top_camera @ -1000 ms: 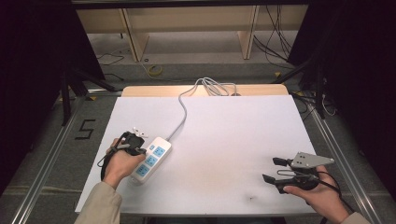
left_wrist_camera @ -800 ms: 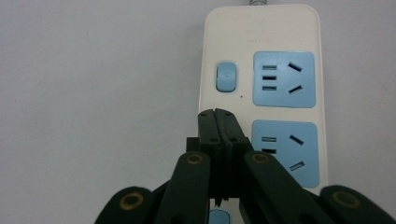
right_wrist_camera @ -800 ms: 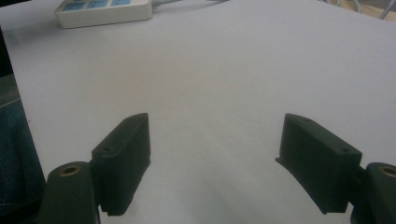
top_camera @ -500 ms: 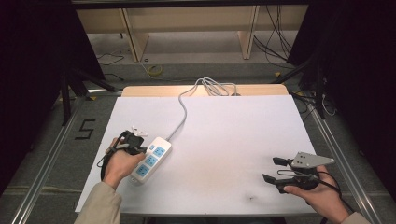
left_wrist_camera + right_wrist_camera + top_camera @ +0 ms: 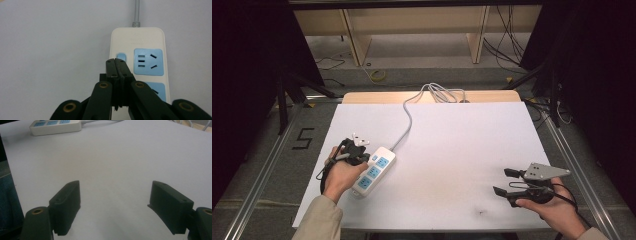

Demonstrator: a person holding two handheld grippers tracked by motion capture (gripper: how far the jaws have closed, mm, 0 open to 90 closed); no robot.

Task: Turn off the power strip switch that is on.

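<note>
A white power strip (image 5: 373,172) with blue sockets lies on the left of the white table (image 5: 462,145), its grey cable (image 5: 406,122) running to the far edge. My left gripper (image 5: 365,159) is shut, nothing between its jaws. In the left gripper view its tips (image 5: 116,62) sit right over the small blue switch (image 5: 122,56) at the cable end of the power strip (image 5: 150,40); I cannot tell if they touch. My right gripper (image 5: 501,181) rests open near the front right, empty. In the right gripper view its jaws (image 5: 115,195) stand wide apart above bare table, the power strip (image 5: 55,126) far off.
The cable bunches in loops (image 5: 442,92) at the table's far edge. Wooden shelving (image 5: 412,30) and floor wires lie beyond. A "5" mark (image 5: 303,138) is on the floor at the left. Metal rails (image 5: 267,165) flank the table.
</note>
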